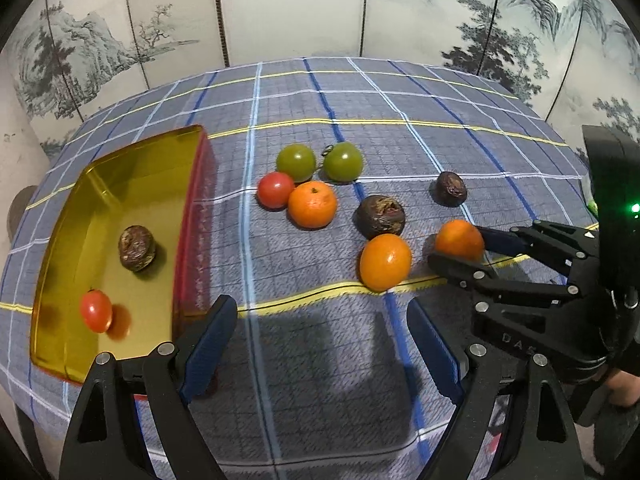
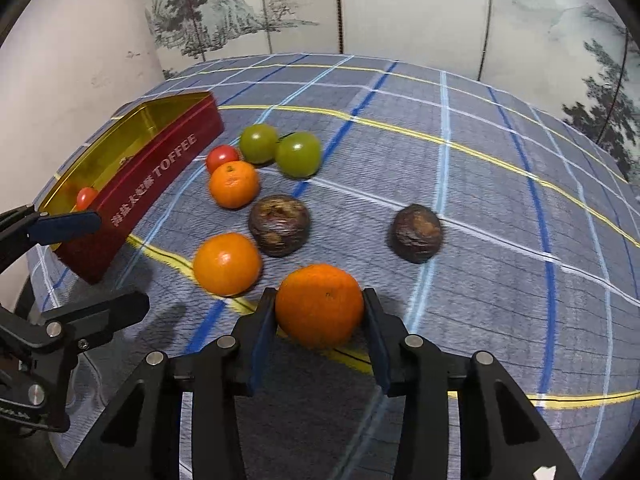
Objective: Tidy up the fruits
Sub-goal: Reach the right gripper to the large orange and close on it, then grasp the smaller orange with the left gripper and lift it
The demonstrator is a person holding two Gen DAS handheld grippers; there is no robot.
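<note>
Held orange (image 2: 319, 304): round, bright orange, glossy, small dark stem dot facing up; it sits low in the centre of the right wrist view, on the yellow stripe of the cloth, with a blue pad against each of its sides.
Right tool (image 2: 320, 312): pinching the held orange between its 2 fingers; it points steeply down at the desk. In the left wrist view it enters from the right edge, black linkage angled toward the fruit.
Left tool (image 1: 320, 340): spread wide, nothing between its blue pads (image 1: 208, 348); it points down at bare cloth, lower centre of its own view, just right of the tin.
Tin (image 2: 168, 176): red outside, gold inside, lettered TOFFEE; upper left of the right wrist view. It holds 1 wrinkled brown fruit (image 1: 137, 248) and 1 red tomato (image 1: 96, 311).
Loose fruit on the desk (image 1: 400, 92): 2 green tomatoes (image 1: 296, 162) side by side, 1 red tomato and 1 orange (image 1: 313, 204) touching just below them, 1 more orange (image 1: 385, 262) next to a wrinkled brown fruit (image 1: 380, 216), and another brown fruit (image 1: 451, 189) apart toward the right.
Cloth: grey-blue check with white, blue and yellow lines, covering the desk.
Person: part of a hand shows at the lower right edge of the left wrist view.
</note>
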